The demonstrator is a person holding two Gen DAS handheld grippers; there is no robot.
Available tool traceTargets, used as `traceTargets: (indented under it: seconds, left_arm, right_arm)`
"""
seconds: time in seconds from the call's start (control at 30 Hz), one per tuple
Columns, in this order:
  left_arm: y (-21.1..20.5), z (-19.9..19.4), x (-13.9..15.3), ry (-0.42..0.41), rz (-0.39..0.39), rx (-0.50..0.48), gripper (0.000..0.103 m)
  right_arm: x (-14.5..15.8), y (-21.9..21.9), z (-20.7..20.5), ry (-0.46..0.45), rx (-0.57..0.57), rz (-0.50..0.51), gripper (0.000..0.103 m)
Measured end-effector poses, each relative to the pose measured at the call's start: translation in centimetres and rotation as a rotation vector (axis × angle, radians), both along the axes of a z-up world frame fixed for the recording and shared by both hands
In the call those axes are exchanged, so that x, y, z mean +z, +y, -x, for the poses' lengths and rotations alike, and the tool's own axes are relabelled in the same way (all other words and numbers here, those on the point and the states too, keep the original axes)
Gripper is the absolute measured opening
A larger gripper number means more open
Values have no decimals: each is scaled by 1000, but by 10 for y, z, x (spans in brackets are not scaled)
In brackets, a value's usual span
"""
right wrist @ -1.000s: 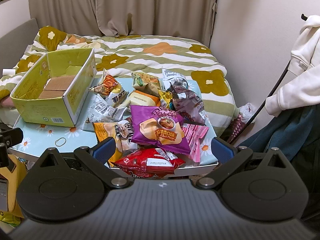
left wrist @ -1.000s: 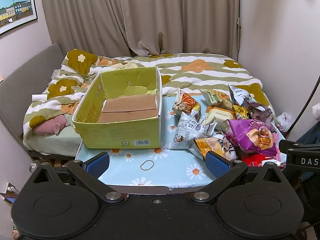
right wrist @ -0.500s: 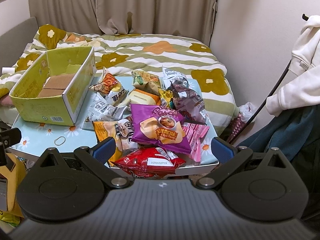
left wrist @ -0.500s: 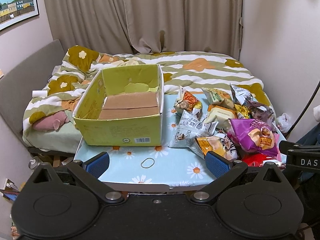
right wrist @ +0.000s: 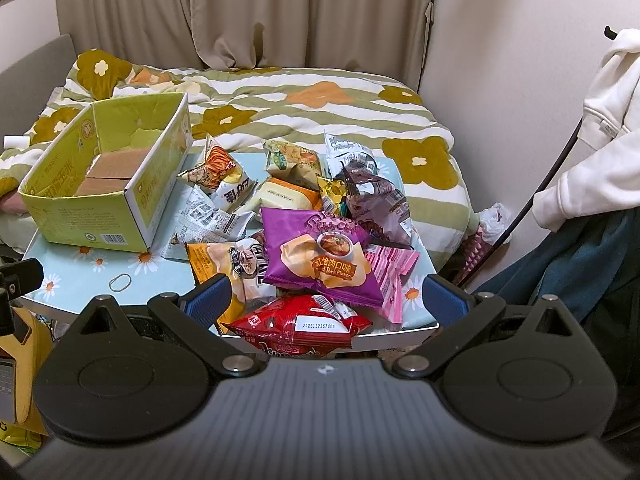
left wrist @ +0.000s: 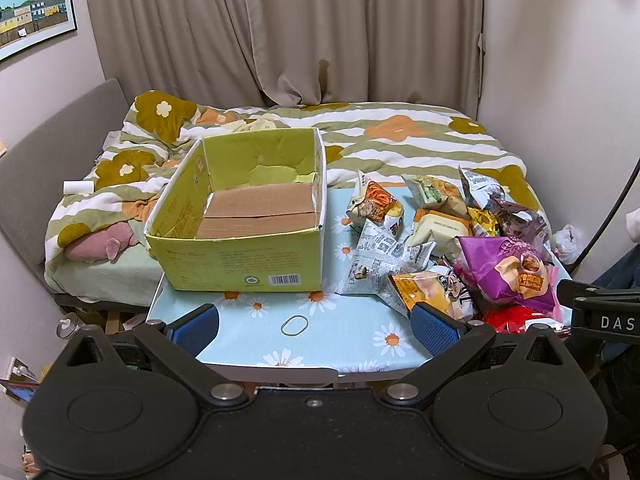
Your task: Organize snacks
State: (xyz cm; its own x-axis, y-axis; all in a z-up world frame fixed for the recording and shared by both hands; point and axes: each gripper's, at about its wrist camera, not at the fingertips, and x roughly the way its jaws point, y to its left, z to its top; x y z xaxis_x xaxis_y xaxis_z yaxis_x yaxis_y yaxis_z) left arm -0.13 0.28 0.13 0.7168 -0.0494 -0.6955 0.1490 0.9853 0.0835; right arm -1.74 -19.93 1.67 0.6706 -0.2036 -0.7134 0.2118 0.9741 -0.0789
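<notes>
Both views have barely shifted since a second ago; the left one has drawn back slightly, so the box (left wrist: 240,220) sits a little farther ahead. Snacks (right wrist: 304,216) lie heaped on the table (left wrist: 340,332), ahead of the right tongs (right wrist: 326,302), whose blue pads are spread wide and hold nothing. Nearest them is a red bag (right wrist: 300,326) at the table's edge, between the pads, with a purple bag (right wrist: 320,260) just beyond it and overlapping it, a pink packet (right wrist: 390,276) to its right and an orange bag (right wrist: 224,268) to its left. The left tongs (left wrist: 314,326) are likewise spread and empty; a rubber band (left wrist: 295,325) lies between their pads, and the open yellow-green box stands beyond, left of the heap. Behind the table is a bed (left wrist: 400,136).
</notes>
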Motion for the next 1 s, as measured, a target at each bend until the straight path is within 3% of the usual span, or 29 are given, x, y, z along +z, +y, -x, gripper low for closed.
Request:
traceTargets:
  seconds: [0.43, 0.67, 1.0]
  left_arm:
    - [-5, -1, 2, 1, 2, -10, 103]
    - [-3, -9, 2, 18, 50, -39, 103]
    - [-27, -64, -48, 120, 132, -146, 103]
  right_arm:
    - [0, -1, 1, 0, -3, -1, 103]
    - [1, -7, -4, 6, -13, -8, 103]
    - [-17, -36, -42, 11, -18, -70, 103]
